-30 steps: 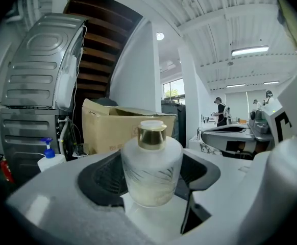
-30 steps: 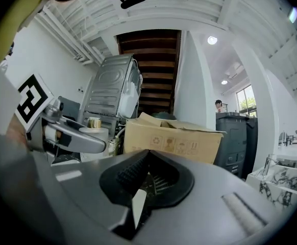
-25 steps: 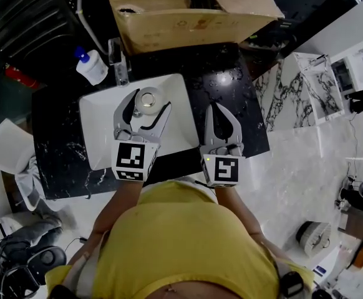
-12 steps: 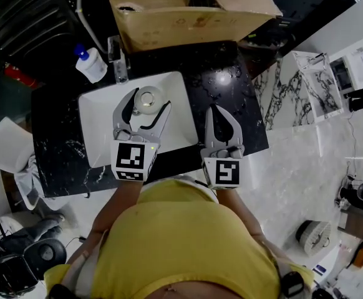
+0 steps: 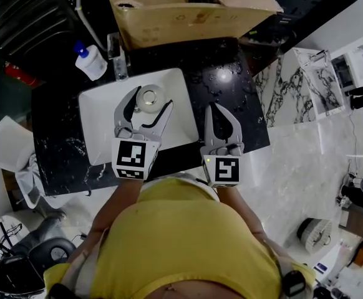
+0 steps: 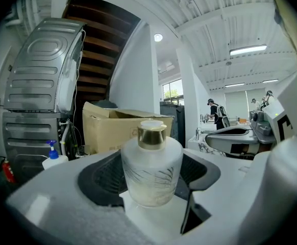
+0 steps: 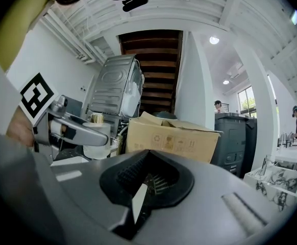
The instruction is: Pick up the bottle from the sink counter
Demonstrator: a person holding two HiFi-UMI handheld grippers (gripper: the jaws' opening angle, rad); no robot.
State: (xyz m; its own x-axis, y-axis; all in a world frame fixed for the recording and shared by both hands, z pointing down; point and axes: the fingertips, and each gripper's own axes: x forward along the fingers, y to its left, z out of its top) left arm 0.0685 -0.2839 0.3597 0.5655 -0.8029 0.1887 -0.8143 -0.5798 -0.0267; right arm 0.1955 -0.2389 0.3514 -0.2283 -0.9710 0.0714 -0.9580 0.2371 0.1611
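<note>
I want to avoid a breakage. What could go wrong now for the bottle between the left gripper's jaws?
The frosted bottle looks smooth and round, so it might slip from the left gripper and fall into the white sink below. I cannot tell whether the jaws press it firmly; lifting fast could tip it.

Behind the sink, a faucet, a spray bottle and a large cardboard box wall off the back. The black counter ahead of the right gripper lies open. The glass bottle fills the left gripper between its jaws.
</note>
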